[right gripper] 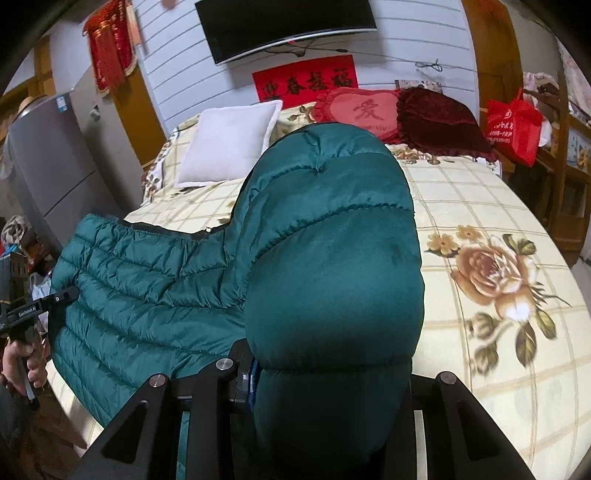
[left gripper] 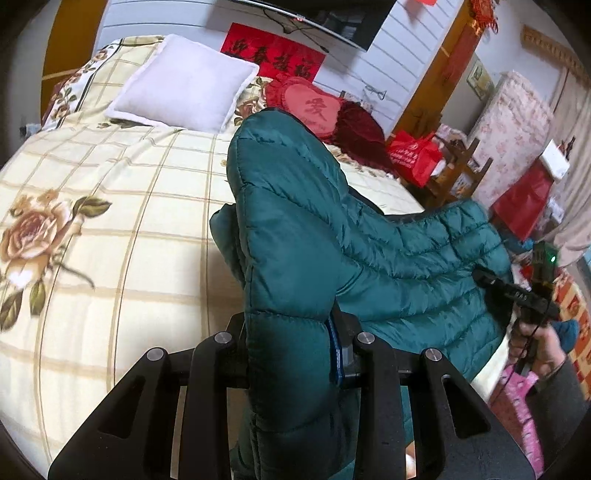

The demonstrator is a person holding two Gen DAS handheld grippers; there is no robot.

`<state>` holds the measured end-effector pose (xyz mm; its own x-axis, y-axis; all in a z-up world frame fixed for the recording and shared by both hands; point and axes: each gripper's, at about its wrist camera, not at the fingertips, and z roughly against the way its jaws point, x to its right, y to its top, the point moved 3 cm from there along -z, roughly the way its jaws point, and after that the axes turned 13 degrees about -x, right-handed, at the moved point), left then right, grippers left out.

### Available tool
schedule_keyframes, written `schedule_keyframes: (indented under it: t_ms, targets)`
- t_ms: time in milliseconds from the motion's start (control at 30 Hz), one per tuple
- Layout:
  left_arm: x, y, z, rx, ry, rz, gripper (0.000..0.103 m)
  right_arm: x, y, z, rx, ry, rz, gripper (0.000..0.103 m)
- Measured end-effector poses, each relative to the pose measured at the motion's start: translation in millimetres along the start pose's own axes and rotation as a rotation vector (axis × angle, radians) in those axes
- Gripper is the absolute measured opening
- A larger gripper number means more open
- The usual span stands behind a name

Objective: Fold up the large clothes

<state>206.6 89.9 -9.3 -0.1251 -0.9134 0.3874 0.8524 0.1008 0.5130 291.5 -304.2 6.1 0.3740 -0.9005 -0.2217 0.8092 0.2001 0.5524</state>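
Left two-finger black gripper (left gripper: 291, 354): jaws were closed on a bulging fold of the dark teal quilted puffer jacket (left gripper: 295, 206), the padded cloth being pinched between them and rising ahead of the camera. Right two-finger black gripper (right gripper: 325, 373): likewise clamped on a rounded, stuffed section of the same jacket (right gripper: 332, 258), which filled the middle of that view.

Jacket: held up between the two grippers over the near edge of the bed, its quilted body stretched from one to the other. Whether any part rested on the cover could not be told.

Bed cover: cream checked bedspread printed with large roses (left gripper: 110, 206), spread flat.

Pillows: one white square cushion (left gripper: 184, 85) at the head of the bed; beside it one red heart-shaped cushion (right gripper: 354, 110) and one dark maroon frilled cushion (right gripper: 439, 122), touching each other.

Wall: a black flat screen (right gripper: 284, 26) was mounted above a red banner with black characters (right gripper: 306, 83).

Beside the bed: red shopping bag (right gripper: 513, 125) on wooden furniture.
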Motion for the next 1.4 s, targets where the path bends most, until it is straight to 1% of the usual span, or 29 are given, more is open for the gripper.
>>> schedule_keyframes:
  t_ms: [133,233,300,333,367,400,467,500,567,633,733,833,867,933,967,1000,1033,1067,1100,1167,1233,1300,1333,1367,1400]
  targets:
    - [-9,14,-35,-0.032,0.036,0.005,0.029,14,14,-31,-0.027,-0.008,-0.011,0.033]
    - [-18,20,-53,-0.036,0.085,0.019,0.035,26,16,-51,-0.041,-0.009,-0.026,0.034]
    - [-26,21,-60,-0.048,0.082,0.058,0.043,37,15,-63,-0.06,0.01,-0.059,0.043]
    - [-30,20,-63,-0.057,0.075,0.08,0.045,42,14,-68,-0.072,0.019,-0.082,0.048]
    - [-34,19,-65,-0.064,0.074,0.096,0.051,48,12,-72,-0.084,0.039,-0.111,0.055]
    - [-37,18,-66,-0.071,0.077,0.108,0.054,51,10,-74,-0.089,0.049,-0.127,0.056]
    - [-41,16,-65,-0.08,0.055,0.119,0.055,58,8,-76,-0.09,0.085,-0.168,0.058]
    - [-41,17,-64,-0.083,0.053,0.124,0.057,59,8,-74,-0.083,0.096,-0.182,0.058]
    - [-47,16,-57,-0.09,0.047,0.138,0.058,61,8,-68,-0.061,0.12,-0.21,0.058]
    - [-47,18,-48,-0.088,0.05,0.138,0.058,62,10,-63,-0.067,0.132,-0.241,0.059]
    - [-50,19,-27,-0.053,0.074,0.142,0.058,70,8,-49,-0.066,0.13,-0.302,0.06]
    - [-47,15,-2,-0.007,0.08,0.141,0.058,83,5,-24,-0.015,0.103,-0.387,0.062]
    - [-43,11,6,-0.001,0.088,0.131,0.058,86,1,-12,0.003,0.097,-0.413,0.062]
    - [-29,1,17,0.005,0.107,0.091,0.058,84,-7,10,0.03,0.08,-0.419,0.062]
    - [-23,-4,20,0.002,0.125,0.072,0.064,78,-13,21,0.039,0.068,-0.405,0.062]
    - [-17,-12,21,-0.005,0.146,0.057,0.073,75,-17,28,0.041,0.058,-0.392,0.062]
    - [-11,-20,23,-0.005,0.156,0.046,0.075,68,-25,37,0.042,0.033,-0.371,0.062]
    - [-7,-27,24,-0.005,0.164,0.043,0.076,57,-35,47,0.043,-0.004,-0.344,0.062]
    - [-3,-35,25,-0.009,0.173,0.048,0.076,53,-41,53,0.045,-0.021,-0.329,0.062]
    - [1,-50,28,-0.014,0.176,0.063,0.076,35,-62,71,0.053,-0.078,-0.291,0.062]
    - [6,-72,34,-0.027,0.192,0.071,0.076,26,-85,83,0.06,-0.087,-0.278,0.063]
    - [10,-90,36,-0.036,0.205,0.073,0.076,16,-106,91,0.045,-0.101,-0.272,0.063]
    - [14,-104,36,-0.053,0.216,0.069,0.076,9,-115,94,0.026,-0.106,-0.256,0.063]
    - [18,-114,35,-0.076,0.237,0.062,0.078,0,-124,98,0.016,-0.128,-0.222,0.063]
    - [22,-125,33,-0.101,0.265,0.057,0.083,-6,-130,99,0.013,-0.149,-0.199,0.063]
